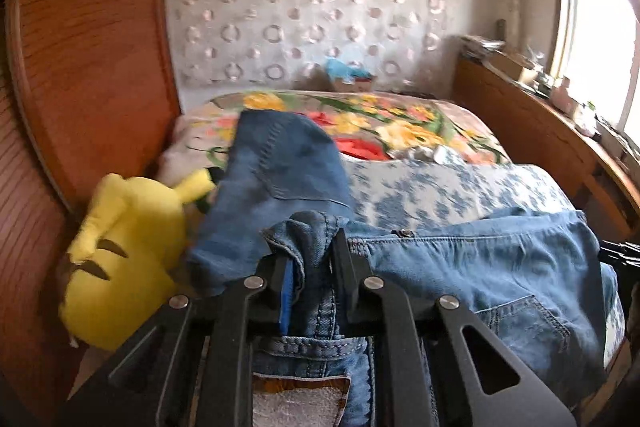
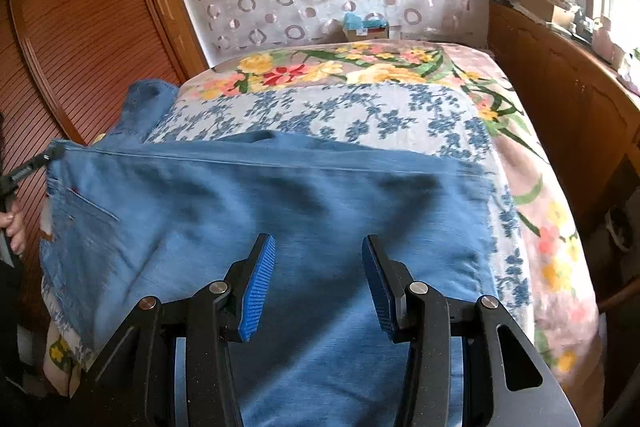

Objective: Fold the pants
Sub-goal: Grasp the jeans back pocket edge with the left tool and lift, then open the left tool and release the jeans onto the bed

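Left wrist view: your left gripper (image 1: 310, 259) is clamped on a bunched edge of the jeans (image 1: 480, 267), apparently at the waistband, since a belt loop and a rivet sit just beside the 2 fingers. From that pinch the denim runs 2 ways: one stretch lies away from you up the bed (image 1: 460, 183), ending near the floral blanket (image 1: 400, 123), and the rest spreads to your right along the near edge. A yellow plush toy (image 1: 128, 259) lies just left of the fabric, touching or nearly touching it. Right wrist view: your right gripper (image 2: 318, 283) hovers with its jaws apart, holding nothing, directly over the flat denim, which fills the foreground below it. Here the jeans' long axis runs left to right across the near side of the bed, with a straight folded edge on the far side and the frayed hem end off to the right. The left gripper's tip is visible at the far left corner of the cloth. My judgement: the free hem end lies right of and nearest to your right gripper, so that hand should take it.
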`<state>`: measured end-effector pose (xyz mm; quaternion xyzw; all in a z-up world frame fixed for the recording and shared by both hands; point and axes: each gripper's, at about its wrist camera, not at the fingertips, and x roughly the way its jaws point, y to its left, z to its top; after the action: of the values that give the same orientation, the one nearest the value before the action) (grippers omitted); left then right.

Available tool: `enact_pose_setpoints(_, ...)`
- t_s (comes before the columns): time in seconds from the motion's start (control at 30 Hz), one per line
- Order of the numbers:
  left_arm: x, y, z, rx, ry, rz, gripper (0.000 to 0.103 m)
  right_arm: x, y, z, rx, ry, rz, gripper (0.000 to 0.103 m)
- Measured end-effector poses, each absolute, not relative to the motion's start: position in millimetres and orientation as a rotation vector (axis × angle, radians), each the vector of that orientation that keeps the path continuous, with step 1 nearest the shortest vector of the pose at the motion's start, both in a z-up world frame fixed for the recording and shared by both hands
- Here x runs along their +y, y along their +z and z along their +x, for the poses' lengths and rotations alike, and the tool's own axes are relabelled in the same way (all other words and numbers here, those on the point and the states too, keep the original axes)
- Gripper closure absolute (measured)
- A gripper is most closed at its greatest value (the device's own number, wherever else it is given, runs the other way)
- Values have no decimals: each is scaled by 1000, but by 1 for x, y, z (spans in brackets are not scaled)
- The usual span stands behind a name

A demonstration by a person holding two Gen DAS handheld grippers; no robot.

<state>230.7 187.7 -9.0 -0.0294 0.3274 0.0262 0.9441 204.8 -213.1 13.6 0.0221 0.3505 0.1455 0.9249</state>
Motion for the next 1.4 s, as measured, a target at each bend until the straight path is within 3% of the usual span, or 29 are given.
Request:
enact_pose_setpoints(0.27,190,-20,234,737,36,-65,76,-241,19,195,687,225,62,56)
enact_pose_setpoints(0.33,187,-18,231,727,29,-63,66,-250,17,192,689,198,57,56)
enact_pose_setpoints(0.37,185,-16,228,715,29,-59,55,-254,17,190,692,187,54,56)
enact_pose_setpoints(0.43,183,-11,222,696,14,-64,49,-262,15,183,699,166,50,56)
enact_pose_setpoints(0.5,179,-7,217,688,-16,-72,31,-271,12,175,706,141,44,56)
enact_pose_setpoints(0.57,171,-2,210,672,-41,-70,24,-279,10,169,716,122,48,56)
enact_pose_setpoints(1.0,98,-8,185,662,-162,-38,23,-306,-5,119,753,78,109,56)
enact_pose_setpoints(1.4,56,-19,174,690,-243,-28,23,-305,-25,128,784,84,166,56)
